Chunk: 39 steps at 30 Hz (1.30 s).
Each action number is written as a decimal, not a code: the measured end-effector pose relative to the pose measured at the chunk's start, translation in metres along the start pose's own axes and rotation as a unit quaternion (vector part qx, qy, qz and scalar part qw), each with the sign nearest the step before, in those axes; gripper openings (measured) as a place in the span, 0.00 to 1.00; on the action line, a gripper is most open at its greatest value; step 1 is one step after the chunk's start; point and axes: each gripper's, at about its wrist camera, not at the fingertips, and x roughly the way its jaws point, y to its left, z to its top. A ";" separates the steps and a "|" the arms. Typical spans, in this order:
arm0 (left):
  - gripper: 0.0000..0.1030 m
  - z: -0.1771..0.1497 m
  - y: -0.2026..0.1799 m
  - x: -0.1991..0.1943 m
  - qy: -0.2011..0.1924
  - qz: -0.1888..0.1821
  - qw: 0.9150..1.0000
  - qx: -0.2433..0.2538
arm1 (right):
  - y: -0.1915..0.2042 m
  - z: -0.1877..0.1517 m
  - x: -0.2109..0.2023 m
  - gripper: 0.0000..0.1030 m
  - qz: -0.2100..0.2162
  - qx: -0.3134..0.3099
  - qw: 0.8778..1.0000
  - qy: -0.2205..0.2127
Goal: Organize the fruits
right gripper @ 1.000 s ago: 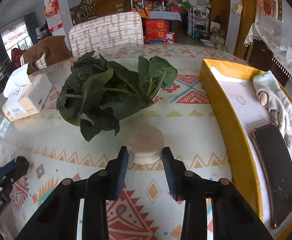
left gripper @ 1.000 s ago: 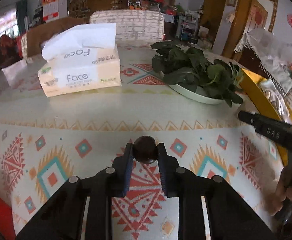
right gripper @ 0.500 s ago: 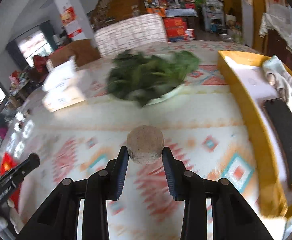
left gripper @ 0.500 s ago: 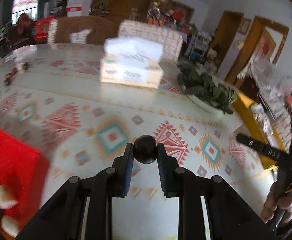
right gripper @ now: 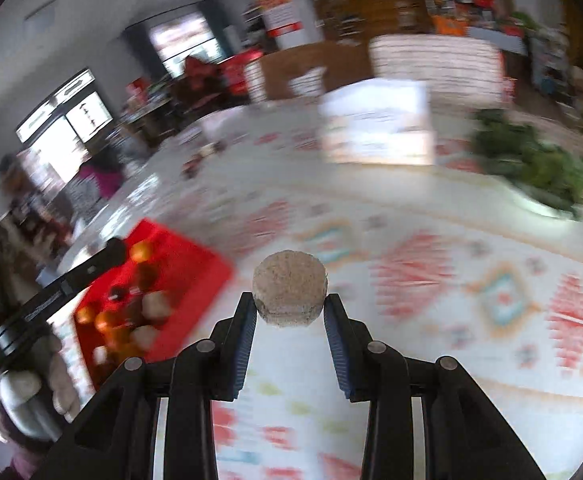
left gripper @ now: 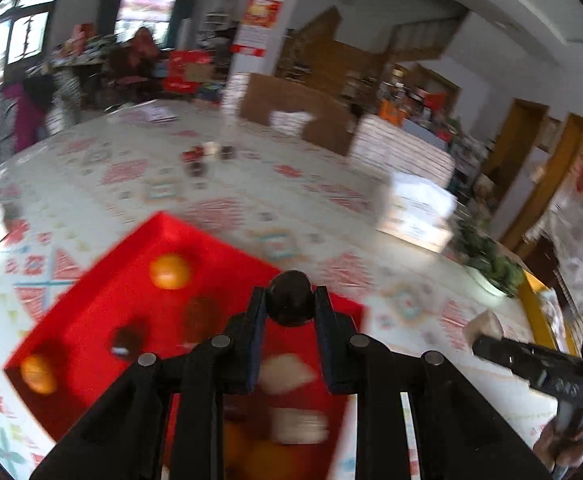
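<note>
mid-carry, both loads on the way to the red tray [left gripper: 103,280] on the patterned tabletop [left gripper: 251,184]. left gripper [left gripper: 289,300] fingers pinching a small dark round fruit [left gripper: 290,298], held above the tray's near right part, not touching it. right gripper [right gripper: 289,312] fingers pinching a tan, rough, puck-shaped fruit [right gripper: 289,286], held over bare tabletop, tray [right gripper: 187,264] off to the left and well apart. tray already carrying orange, dark and pale pieces; frames blurred, kinds not resolvable. next move, as judged: lower dark fruit onto a free patch of tray, spread fingers only once low, else likely roll; bring puck across, clear of the other gripper. dark fruit near-spherical, no long axis to speak of. puck: short axis roughly along the fingers, flat face toward camera, pads on curved rim.
</note>
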 end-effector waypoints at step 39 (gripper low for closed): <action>1.00 -0.048 -0.004 -0.115 -0.254 0.216 0.942 0.048 | 0.107 -0.035 0.035 0.64 -0.026 -0.124 0.992 -0.013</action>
